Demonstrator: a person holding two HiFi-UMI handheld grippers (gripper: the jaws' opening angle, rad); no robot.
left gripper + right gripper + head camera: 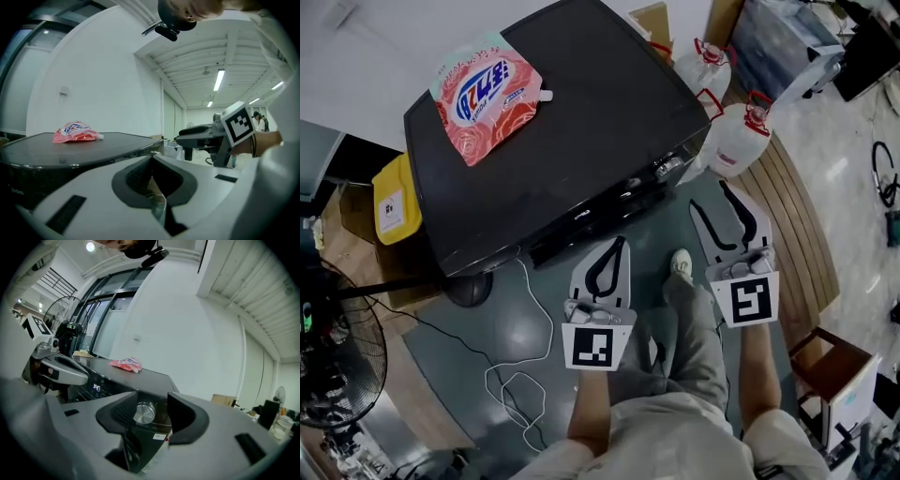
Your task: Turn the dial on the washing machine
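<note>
Looks like some lab or workshop hall: washing machine [581,122] parked mid-floor, loose cable [502,384] trailing, standing fan [337,366], cardboard box [652,21], strip lights [218,79] overhead.

One washing machine [581,122], one dial [144,412], one pink pouch [486,94], two white jugs [737,141] [703,67], two grippers [623,242] [709,195].
</note>
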